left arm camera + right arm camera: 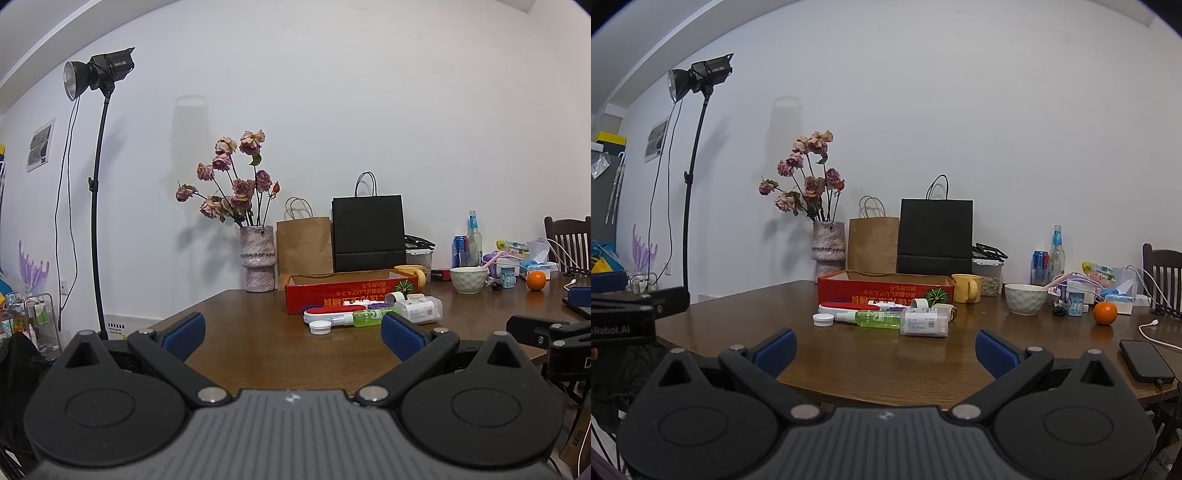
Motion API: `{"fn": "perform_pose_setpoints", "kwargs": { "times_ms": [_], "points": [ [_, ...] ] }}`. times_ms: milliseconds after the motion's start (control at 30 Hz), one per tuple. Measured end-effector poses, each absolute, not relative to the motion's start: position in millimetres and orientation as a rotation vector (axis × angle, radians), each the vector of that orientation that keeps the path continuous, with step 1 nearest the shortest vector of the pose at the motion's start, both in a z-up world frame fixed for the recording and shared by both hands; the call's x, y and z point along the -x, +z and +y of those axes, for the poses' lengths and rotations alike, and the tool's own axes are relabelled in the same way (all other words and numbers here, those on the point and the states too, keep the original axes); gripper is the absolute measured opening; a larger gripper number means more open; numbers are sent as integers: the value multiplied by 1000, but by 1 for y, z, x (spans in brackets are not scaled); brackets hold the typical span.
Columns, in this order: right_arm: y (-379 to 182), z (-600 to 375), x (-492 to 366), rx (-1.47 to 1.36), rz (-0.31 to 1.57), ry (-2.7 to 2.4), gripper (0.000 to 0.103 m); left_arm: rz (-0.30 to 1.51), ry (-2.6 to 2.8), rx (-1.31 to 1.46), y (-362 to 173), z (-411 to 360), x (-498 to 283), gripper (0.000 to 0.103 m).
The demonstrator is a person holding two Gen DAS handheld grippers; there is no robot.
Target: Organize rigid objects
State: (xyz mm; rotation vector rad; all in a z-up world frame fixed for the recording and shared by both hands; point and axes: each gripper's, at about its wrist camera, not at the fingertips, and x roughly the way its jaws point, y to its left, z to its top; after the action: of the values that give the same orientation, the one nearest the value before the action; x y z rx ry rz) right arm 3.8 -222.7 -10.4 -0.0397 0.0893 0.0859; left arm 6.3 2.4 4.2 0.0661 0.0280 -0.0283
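Apparently nothing is gripped yet: the left gripper point(293, 334) and the right gripper point(885, 347) both fill the lower part of their frames with blue-padded jaws spread wide and empty, held back near the front edge of the brown wooden table point(849, 362), probably so the whole clutter can be surveyed. At mid-frame lie the loose pieces: a white screw cap point(823, 319), a clear green plastic bottle point(879, 319) on its side and a clear white-labelled bottle point(924, 322), also toppled. Just behind them sits the open red cardboard box point(884, 291), seemingly the intended destination.
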Motion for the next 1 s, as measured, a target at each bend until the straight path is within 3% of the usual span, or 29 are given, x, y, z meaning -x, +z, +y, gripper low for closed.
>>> {"fn": "perform_pose_setpoints", "kwargs": {
  "times_ms": [1000],
  "points": [
    [-13, -224, -6, 39, 94, 84, 103, 24, -22, -67, 3, 3, -4, 103]
  ]
}}
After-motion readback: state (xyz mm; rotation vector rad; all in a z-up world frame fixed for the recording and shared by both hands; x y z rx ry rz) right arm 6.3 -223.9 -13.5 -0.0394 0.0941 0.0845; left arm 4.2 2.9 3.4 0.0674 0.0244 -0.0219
